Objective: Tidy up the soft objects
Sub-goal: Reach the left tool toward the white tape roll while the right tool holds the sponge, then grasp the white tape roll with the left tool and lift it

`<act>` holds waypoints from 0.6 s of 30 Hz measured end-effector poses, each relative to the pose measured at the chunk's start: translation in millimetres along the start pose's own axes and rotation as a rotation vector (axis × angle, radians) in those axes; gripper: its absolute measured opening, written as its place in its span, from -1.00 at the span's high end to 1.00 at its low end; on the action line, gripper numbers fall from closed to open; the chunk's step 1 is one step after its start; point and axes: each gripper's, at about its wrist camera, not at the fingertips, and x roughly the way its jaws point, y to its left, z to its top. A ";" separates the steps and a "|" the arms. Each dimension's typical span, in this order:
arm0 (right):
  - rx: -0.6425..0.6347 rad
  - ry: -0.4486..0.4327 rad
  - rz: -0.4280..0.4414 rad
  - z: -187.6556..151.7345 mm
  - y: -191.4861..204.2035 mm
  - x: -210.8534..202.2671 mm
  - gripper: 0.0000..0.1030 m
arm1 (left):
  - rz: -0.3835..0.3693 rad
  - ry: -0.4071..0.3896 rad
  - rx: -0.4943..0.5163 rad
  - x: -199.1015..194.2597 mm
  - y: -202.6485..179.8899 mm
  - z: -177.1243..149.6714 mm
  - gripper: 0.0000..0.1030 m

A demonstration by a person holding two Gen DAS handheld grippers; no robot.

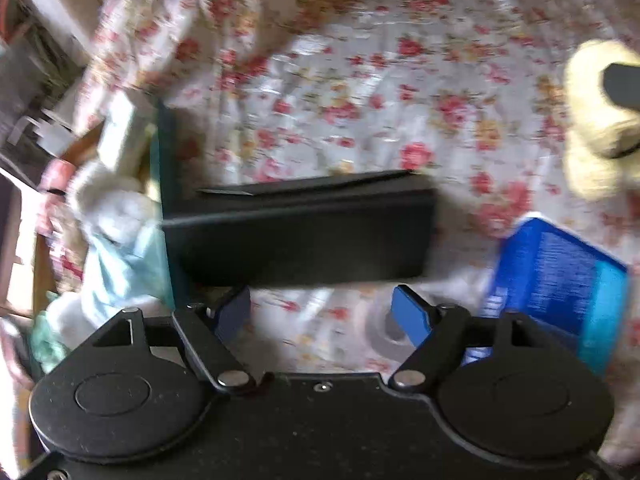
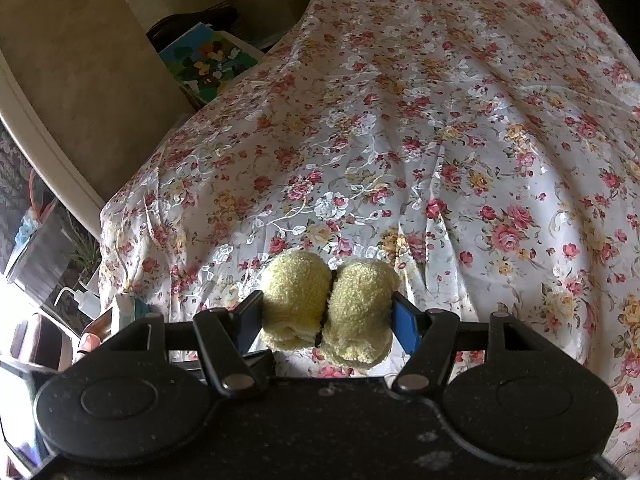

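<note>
Transport looks to be the step in hand: the right gripper (image 2: 327, 316) has its blue-padded fingers (image 2: 405, 325) pressed in on a fuzzy pale-yellow plush (image 2: 329, 309), a two-lobed soft thing cinched by a dark band down its middle, and carries it clear above the floral bedspread (image 2: 440, 140). The plush sits squarely between the fingers, its lobes bulging forward past their tips, so the grip seems secure though the pile is squashed. In the left wrist view, which is blurred, the same yellow plush (image 1: 592, 128) shows at the far right edge with a dark finger across it, well apart from the left gripper (image 1: 322, 316). That one is spread wide and has hold of nothing; its fingers hang just in front of a dark open box (image 1: 296, 236) lying on the bedspread. A white stuffed toy in a light blue garment (image 1: 112, 236) lies just left of the box, and a blue packet (image 1: 560, 276) lies to its right. My guess is that the box is the collecting place, so the next move calls for swinging the right gripper leftward over the box, lowering it and easing the fingers apart. Whether the box already holds anything cannot be told.
</note>
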 end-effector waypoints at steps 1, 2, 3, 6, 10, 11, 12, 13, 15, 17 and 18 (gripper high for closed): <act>0.003 0.001 -0.001 -0.2 -0.3 0.2 -0.27 | -0.033 0.014 -0.006 1.1 -0.4 -0.1 -0.51; 0.004 0.001 -0.002 -0.2 -0.4 0.5 -0.27 | -0.059 0.031 -0.009 3.5 -1.9 -0.1 -0.51; 0.004 0.001 -0.003 -0.4 -0.1 0.6 -0.27 | -0.077 0.049 -0.012 6.5 -4.0 -0.3 -0.52; 0.001 0.002 -0.004 -1.0 0.8 1.1 -0.27 | -0.093 0.094 -0.020 16.6 -11.2 -1.0 -0.52; -0.002 0.010 -0.007 -2.0 1.6 3.3 -0.27 | -0.085 0.124 -0.030 27.0 -16.1 -0.1 -0.51; -0.002 0.011 -0.008 -2.2 1.7 3.6 -0.27 | -0.080 0.131 -0.033 30.1 -16.9 0.4 -0.51; -0.003 0.012 -0.009 -2.1 1.7 4.0 -0.27 | -0.076 0.138 -0.038 33.4 -17.2 0.9 -0.51; -0.004 0.011 -0.010 -2.1 1.8 4.2 -0.27 | -0.071 0.146 -0.042 36.8 -17.9 1.3 -0.51; -0.006 0.011 -0.012 -2.2 1.5 4.4 -0.27 | -0.070 0.161 -0.055 46.3 -17.4 1.8 -0.50; -0.007 0.012 -0.016 -2.4 1.4 5.6 -0.27 | -0.090 0.170 -0.078 50.3 -15.2 2.1 -0.40; -0.007 0.013 -0.017 -2.4 1.4 5.9 -0.27 | -0.098 0.169 -0.085 52.3 -12.9 2.5 -0.33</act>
